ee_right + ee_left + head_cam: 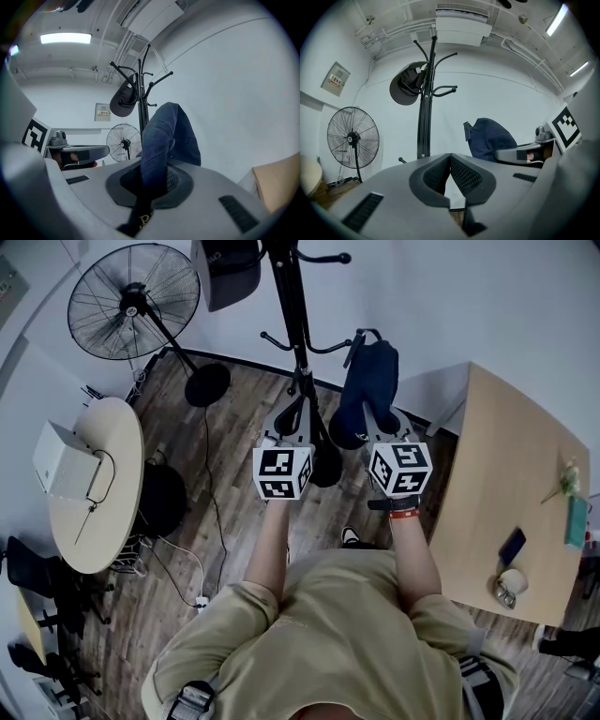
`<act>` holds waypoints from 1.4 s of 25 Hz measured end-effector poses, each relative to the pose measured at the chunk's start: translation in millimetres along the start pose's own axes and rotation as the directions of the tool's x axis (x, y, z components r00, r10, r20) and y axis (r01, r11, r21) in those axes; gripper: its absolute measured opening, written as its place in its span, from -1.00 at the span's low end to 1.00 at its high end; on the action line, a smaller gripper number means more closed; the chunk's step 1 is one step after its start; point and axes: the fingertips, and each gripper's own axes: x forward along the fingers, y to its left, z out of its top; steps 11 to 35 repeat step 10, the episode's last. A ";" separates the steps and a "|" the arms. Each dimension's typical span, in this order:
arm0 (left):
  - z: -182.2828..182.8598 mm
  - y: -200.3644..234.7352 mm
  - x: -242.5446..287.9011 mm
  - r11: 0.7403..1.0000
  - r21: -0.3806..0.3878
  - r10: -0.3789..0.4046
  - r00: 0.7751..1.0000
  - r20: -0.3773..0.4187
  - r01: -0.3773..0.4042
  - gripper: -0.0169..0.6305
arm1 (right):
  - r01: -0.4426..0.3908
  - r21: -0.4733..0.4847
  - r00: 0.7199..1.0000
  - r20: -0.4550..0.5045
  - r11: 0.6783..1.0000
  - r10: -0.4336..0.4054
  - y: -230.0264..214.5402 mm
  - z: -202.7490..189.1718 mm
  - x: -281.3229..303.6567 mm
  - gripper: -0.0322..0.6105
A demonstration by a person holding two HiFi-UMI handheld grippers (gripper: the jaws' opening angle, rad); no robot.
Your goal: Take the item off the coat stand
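Room: wood-plank floor (234, 521) under plain white walls, seen steeply from above
Coat stand: the black coat stand (292, 315) rises at the far middle of the room, pole upright, with hooks curving out at several heights
Cap: a black cap (225, 273) hangs on an upper hook, on the stand's left side
Fan: a standing fan (131, 301) at the far left, its round base on the floor left of the stand
Left tabletop: a round tabletop (108, 521) at the left carries a white box (64, 460)
Right tabletop: a wooden tabletop (497, 474) at the right, with a pale mug (511, 585) and a dark phone (512, 546) at its near end
Task thing: the dark blue fabric item (164, 136) is gripped at its lower end and rises above the right tongs; in the left gripper view it stands clear of the pole, to the right; in the head view its strap lies close to a lower hook, and contact there cannot be judged
Right tongs (152, 180): clamped tight on the blue fabric, which fills the gap between the pads
Left tongs (450, 157): closed with the tips meeting and nothing between them, held level beside the right tongs and near the pole
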 end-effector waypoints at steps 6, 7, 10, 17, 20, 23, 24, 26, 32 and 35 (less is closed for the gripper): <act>-3.6 -6.5 6.3 1.000 -0.007 0.004 1.000 -0.002 -0.004 -0.88 | -0.012 0.000 1.000 -0.002 1.000 0.012 -7.4 -0.3 1.5 -0.82; -5.1 -8.5 7.8 1.000 -0.008 0.003 1.000 -0.002 -0.003 -0.88 | -0.012 0.002 1.000 0.001 1.000 0.012 -9.9 -0.6 1.3 -0.82; -10.6 -16.1 10.5 1.000 -0.011 -0.008 1.000 0.002 0.008 -0.88 | -0.010 0.011 1.000 0.015 1.000 0.009 -17.4 -1.6 -0.6 -0.82; -10.6 -16.1 10.5 1.000 -0.011 -0.008 1.000 0.002 0.008 -0.88 | -0.010 0.011 1.000 0.015 1.000 0.009 -17.4 -1.6 -0.6 -0.82; -10.6 -16.1 10.5 1.000 -0.011 -0.008 1.000 0.002 0.008 -0.88 | -0.010 0.011 1.000 0.015 1.000 0.009 -17.4 -1.6 -0.6 -0.82; -10.6 -16.1 10.5 1.000 -0.011 -0.008 1.000 0.002 0.008 -0.88 | -0.010 0.011 1.000 0.015 1.000 0.009 -17.4 -1.6 -0.6 -0.82; -10.6 -16.1 10.5 1.000 -0.011 -0.008 1.000 0.002 0.008 -0.88 | -0.010 0.011 1.000 0.015 1.000 0.009 -17.4 -1.6 -0.6 -0.82; -10.6 -16.1 10.5 1.000 -0.011 -0.008 1.000 0.002 0.008 -0.88 | -0.010 0.011 1.000 0.015 1.000 0.009 -17.4 -1.6 -0.6 -0.82; -10.6 -16.1 10.5 1.000 -0.011 -0.008 1.000 0.002 0.008 -0.88 | -0.010 0.011 1.000 0.015 1.000 0.009 -17.4 -1.6 -0.6 -0.82; -10.6 -16.1 10.5 1.000 -0.011 -0.008 1.000 0.002 0.008 -0.88 | -0.010 0.011 1.000 0.015 1.000 0.009 -17.4 -1.6 -0.6 -0.82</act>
